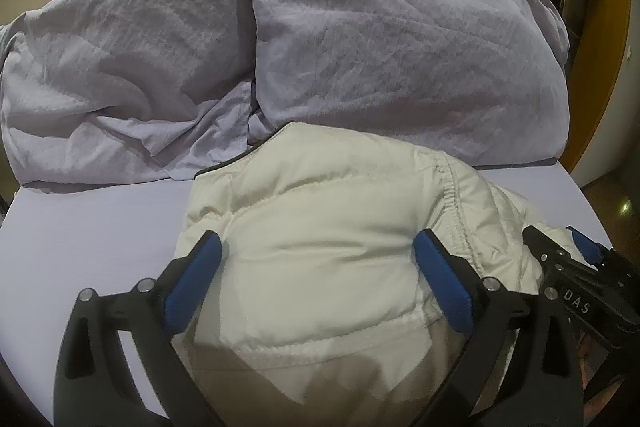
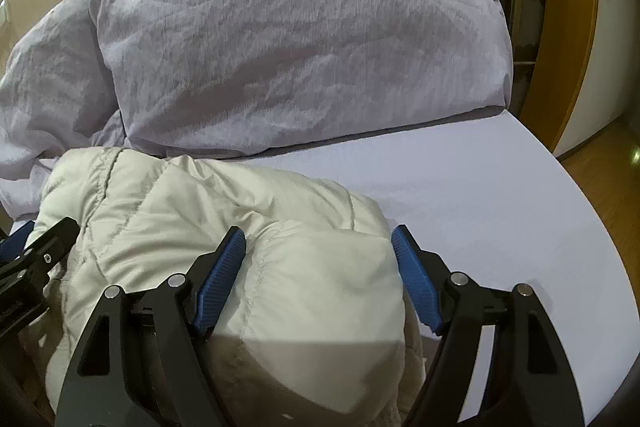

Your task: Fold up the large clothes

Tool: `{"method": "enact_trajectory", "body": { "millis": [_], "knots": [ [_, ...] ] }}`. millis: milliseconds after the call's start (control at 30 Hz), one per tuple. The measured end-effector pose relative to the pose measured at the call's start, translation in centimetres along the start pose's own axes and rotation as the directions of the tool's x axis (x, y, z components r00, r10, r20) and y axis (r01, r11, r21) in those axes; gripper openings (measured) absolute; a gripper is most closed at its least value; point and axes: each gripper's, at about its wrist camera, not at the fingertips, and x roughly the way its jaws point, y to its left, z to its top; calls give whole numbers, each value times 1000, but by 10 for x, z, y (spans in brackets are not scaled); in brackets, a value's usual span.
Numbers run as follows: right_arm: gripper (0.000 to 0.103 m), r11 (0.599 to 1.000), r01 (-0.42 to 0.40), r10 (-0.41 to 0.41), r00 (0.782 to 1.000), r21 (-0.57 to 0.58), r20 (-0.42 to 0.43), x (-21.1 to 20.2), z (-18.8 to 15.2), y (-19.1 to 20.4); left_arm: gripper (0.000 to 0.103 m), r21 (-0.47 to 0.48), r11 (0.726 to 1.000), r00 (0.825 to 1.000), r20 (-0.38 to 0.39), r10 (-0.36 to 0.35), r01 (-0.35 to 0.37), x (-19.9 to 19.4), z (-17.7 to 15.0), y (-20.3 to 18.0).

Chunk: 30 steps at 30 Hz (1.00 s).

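Note:
A cream quilted puffer jacket (image 1: 328,227) lies bundled on the lilac bed sheet (image 1: 100,247). My left gripper (image 1: 318,247) is open, its blue pads straddling the jacket's left part from above. My right gripper (image 2: 320,243) is open too, its pads on either side of a puffy fold at the jacket's right end (image 2: 320,275). The right gripper also shows at the right edge of the left wrist view (image 1: 576,267), and the left gripper at the left edge of the right wrist view (image 2: 36,251). Whether the pads touch the fabric I cannot tell.
Two large lilac pillows (image 1: 380,39) and a crumpled duvet (image 1: 112,75) lie just behind the jacket. Bare sheet (image 2: 480,207) lies to the right, up to the bed's edge. A wooden floor (image 2: 608,187) and a wooden door frame (image 2: 560,27) are on the right.

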Motion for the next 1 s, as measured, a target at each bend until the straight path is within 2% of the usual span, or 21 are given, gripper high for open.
{"method": "enact_trajectory", "body": {
  "millis": [800,1000],
  "knots": [
    [80,998,66,-65,998,-12,21,10,-5,10,101,-15,1000,1000,12,-13,14,11,-8,2],
    [83,998,60,-60,998,-15,-9,14,-2,8,101,-8,1000,1000,-8,-9,9,13,-6,2]
  ]
}}
